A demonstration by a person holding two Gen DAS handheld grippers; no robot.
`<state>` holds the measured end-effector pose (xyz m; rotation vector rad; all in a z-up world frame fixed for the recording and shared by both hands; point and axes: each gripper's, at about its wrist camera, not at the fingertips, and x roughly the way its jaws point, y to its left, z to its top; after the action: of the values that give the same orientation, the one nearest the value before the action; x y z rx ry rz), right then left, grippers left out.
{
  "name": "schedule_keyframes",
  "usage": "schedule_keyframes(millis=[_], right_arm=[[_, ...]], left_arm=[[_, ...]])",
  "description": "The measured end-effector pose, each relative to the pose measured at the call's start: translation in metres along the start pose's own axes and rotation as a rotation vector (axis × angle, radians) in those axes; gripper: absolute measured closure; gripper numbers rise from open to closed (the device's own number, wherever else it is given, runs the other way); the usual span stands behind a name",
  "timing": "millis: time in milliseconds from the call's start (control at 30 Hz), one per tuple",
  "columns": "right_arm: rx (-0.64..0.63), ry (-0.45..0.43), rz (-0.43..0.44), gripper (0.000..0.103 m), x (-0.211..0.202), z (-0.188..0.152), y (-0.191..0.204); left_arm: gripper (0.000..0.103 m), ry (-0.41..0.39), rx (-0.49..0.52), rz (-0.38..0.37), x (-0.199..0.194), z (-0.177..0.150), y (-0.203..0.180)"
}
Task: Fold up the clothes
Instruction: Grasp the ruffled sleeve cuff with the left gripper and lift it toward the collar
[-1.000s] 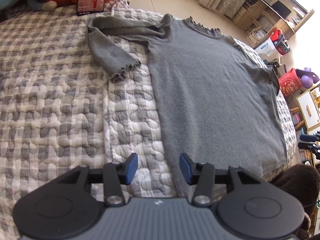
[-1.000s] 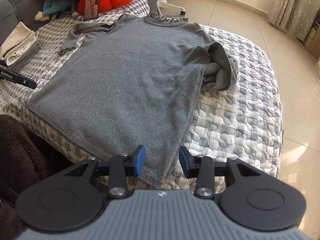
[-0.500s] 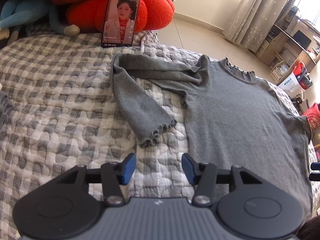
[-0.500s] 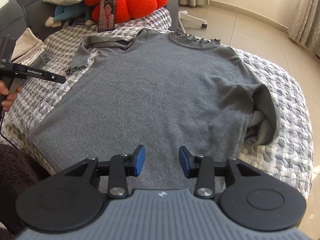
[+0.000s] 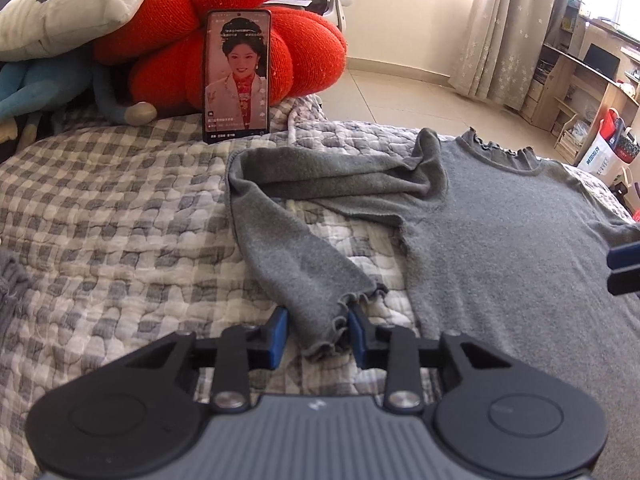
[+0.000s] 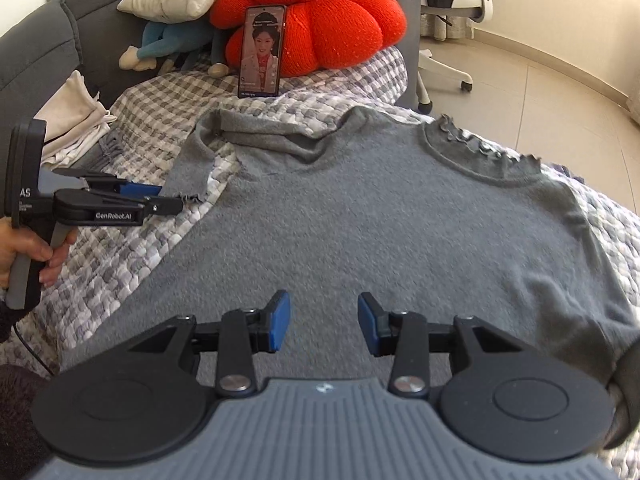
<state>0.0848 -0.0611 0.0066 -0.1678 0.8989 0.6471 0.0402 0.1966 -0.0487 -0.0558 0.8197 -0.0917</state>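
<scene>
Your grey sweater lies flat on the bed, collar toward the far end where a phone leans on a red cushion. Your left tool has just been closing around the frilled cuff of the bent sleeve; the cuff sits between the pads, but you cannot tell whether they press it. Your right tool hovers with its jaws apart over the sweater's body, holding nothing.

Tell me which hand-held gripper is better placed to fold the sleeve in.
Left. The left hand-held gripper has just been closing with the sleeve cuff between its fingers; the right hand-held gripper hangs open over the sweater's body.
</scene>
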Motion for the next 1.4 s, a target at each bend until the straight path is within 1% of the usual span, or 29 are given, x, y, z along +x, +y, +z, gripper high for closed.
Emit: schedule_keyframes(millis=[33,67,133,200,300,400,567,667,833,1033,1133,1267,1367,1400], right_arm=[[-0.005,-0.009,0.009,0.061,0.005,0.006,0.001],[-0.010,-0.019,0.018,0.061,0.011,0.012,0.003],[-0.021,-0.038,0.033,0.061,0.023,0.023,0.006],[-0.031,-0.054,0.049,0.061,0.036,0.034,0.008],[-0.044,-0.071,0.075,0.061,0.054,0.048,0.014],[-0.074,-0.090,0.075,0.061,0.076,0.061,0.021],[-0.169,-0.153,0.060,0.061,0.108,0.081,0.032],[-0.207,-0.183,0.061,0.061,0.123,0.090,0.035],[-0.262,-0.212,0.087,0.061,0.145,0.101,0.037],[-0.319,-0.246,0.133,0.061,0.160,0.108,0.041],[-0.340,-0.257,0.166,0.064,0.164,0.109,0.042],[-0.317,-0.277,0.258,0.064,0.166,0.111,0.037],[-0.333,-0.268,0.253,0.064,0.170,0.111,0.042],[-0.348,-0.267,0.244,0.067,0.172,0.111,0.044]], left_arm=[[0.083,-0.012,0.003,0.000,-0.001,0.000,0.001],[0.092,-0.028,0.005,0.003,-0.004,0.001,0.002],[0.093,-0.064,0.002,0.009,-0.009,0.002,0.006],[0.093,-0.108,-0.027,0.013,-0.017,0.004,0.014],[0.094,-0.172,-0.121,0.004,-0.032,0.010,0.035],[0.094,-0.236,-0.194,0.012,-0.042,0.017,0.054],[0.094,-0.317,-0.250,0.077,-0.048,0.030,0.079],[0.094,-0.327,-0.285,0.114,-0.042,0.038,0.096],[0.094,-0.332,-0.337,0.168,-0.024,0.050,0.117],[0.093,-0.315,-0.404,0.198,0.006,0.063,0.134],[0.093,-0.305,-0.446,0.197,0.019,0.069,0.141],[0.093,-0.285,-0.496,0.187,0.036,0.074,0.151],[0.093,-0.265,-0.527,0.172,0.048,0.076,0.157],[0.093,-0.259,-0.533,0.166,0.052,0.076,0.159]])
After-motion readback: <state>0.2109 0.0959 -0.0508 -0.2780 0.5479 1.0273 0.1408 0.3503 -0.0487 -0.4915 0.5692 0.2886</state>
